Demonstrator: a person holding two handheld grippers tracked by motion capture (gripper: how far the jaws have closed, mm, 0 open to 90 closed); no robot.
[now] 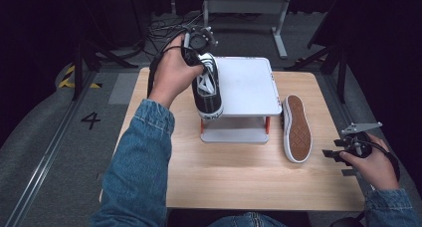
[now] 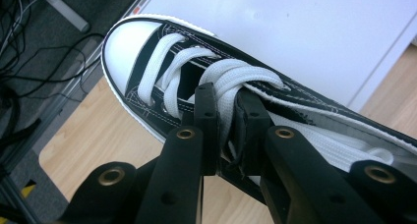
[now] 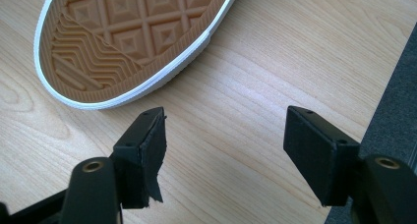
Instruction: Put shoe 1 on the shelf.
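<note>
A: Left gripper point(image 2: 223, 118) has the black sneaker point(image 1: 207, 90) pinched by its tongue and laces, jaws nearly closed, up over the white stand's point(image 1: 249, 85) left edge

B: And the right gripper point(image 3: 223, 150)? Jaws wide, nothing in them, hovering just beside the other shoe point(image 1: 296, 129), sole-up on the table point(image 1: 239, 179)

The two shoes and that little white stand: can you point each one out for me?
Held black sneaker point(image 1: 208, 90), high view, on its black side canvas.
Tipped sneaker point(image 1: 296, 129), high view, on its tan rubber sole.
White stand point(image 1: 249, 87), high view, on a bare part of its top shelf.
</note>
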